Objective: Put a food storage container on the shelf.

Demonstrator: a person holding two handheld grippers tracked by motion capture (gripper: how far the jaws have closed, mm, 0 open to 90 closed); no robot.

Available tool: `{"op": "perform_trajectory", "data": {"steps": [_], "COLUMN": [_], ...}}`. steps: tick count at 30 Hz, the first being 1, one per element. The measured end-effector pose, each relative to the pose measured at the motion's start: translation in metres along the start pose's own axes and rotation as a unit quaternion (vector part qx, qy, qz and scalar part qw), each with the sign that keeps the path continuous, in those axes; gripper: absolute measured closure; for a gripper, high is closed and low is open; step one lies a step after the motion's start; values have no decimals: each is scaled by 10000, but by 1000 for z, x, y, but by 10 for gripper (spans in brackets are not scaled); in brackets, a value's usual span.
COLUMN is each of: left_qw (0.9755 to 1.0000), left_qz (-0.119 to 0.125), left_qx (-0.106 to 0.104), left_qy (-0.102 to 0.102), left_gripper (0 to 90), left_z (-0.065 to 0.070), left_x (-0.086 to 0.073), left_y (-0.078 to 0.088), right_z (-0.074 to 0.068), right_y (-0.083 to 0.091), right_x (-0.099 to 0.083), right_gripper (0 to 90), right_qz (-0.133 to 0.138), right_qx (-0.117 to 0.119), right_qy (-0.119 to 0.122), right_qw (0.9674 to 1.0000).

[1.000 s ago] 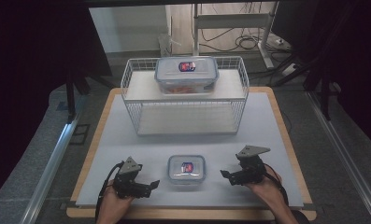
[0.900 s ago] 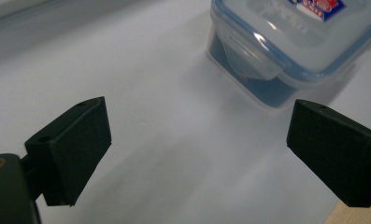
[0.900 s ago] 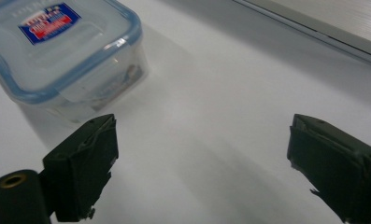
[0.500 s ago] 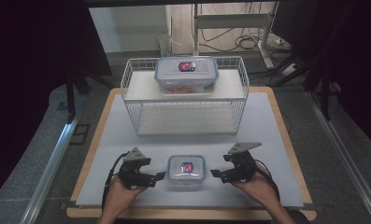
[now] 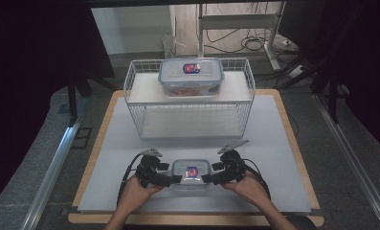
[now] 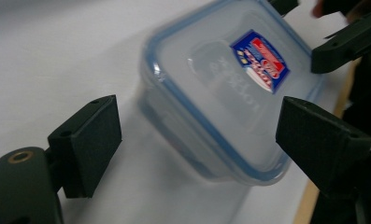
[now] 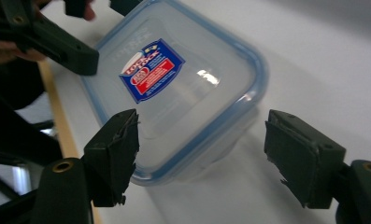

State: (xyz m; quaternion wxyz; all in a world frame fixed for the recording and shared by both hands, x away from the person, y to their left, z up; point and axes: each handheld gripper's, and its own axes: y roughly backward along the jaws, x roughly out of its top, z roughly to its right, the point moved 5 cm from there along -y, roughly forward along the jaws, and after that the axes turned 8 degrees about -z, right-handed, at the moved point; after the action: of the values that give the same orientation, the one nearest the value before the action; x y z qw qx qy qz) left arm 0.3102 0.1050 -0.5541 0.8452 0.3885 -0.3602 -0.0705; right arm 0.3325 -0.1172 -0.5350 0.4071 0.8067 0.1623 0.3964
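**Small box flanked on both sides, jaws not yet pressing**

White tabletop [image 5: 283,143] inside a wooden border, dark room beyond. Near the front edge, midway across: small lidded container [image 5: 191,175], clear with a blue seal and a red-and-blue label, flat on the surface, long axis running left to right. Left gripper [image 5: 174,179] at its left end, right gripper [image 5: 206,178] at its right end, both level with the box and pointing inward at each other; about equally near, neither ahead. Left gripper's jaws spread wide, just closing a little, one pad either side of a corner of the box, gap visible on both sides in the left gripper view. Right gripper's jaws likewise wide, just narrowing, straddling the opposite corner in the right gripper view, no clear contact. Likely next: closing on both ends together, then a lift.

Farther back, well apart: white wire rack [image 5: 247,91] with a larger lidded container [image 5: 191,79] on its top shelf; lower shelf bare. Open table between the box and the rack.
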Motion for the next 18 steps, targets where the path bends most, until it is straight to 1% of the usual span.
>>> {"op": "perform_trajectory", "data": {"steps": [1,2,3,6,8,10,11,12,16,18], "left_qw": [9999,9999,9998,9999,9998,9998,9997,9998,9995,9991], "left_qz": [-38,-11,6,-26,4,56,121,158,263,364], "left_qx": [-116,-169,-214,-43,40,36,35,16,-133,-205], "left_qy": [0,27,7,-101,-191,-198,-190,-156,-95,-96], "left_gripper": [144,153,192,195,223,260,282,318,407,451], "left_z": [1,2,4,9,12,13,14,15,16,16], "left_x": [-1,0,0,0,-2,-5,-6,-8,-15,-18], "left_y": [-2,-3,-4,-3,0,2,4,5,10,14], "right_z": [0,1,0,-1,-1,-2,-2,-2,-6,-7], "right_y": [-1,-3,-5,-5,-2,0,1,2,6,9], "right_x": [0,-1,-1,-2,-3,-5,-7,-8,-15,-17], "right_gripper": [264,272,284,299,351,386,401,416,492,529], "right_qz": [-11,-23,-48,-61,-17,37,61,71,170,258], "right_qx": [96,196,358,393,390,405,434,469,539,571], "right_qy": [-61,-118,-171,-166,-171,-214,-229,-270,-265,-251], "right_qw": [9999,9997,9992,9991,9991,9989,9988,9985,9980,9977]}}
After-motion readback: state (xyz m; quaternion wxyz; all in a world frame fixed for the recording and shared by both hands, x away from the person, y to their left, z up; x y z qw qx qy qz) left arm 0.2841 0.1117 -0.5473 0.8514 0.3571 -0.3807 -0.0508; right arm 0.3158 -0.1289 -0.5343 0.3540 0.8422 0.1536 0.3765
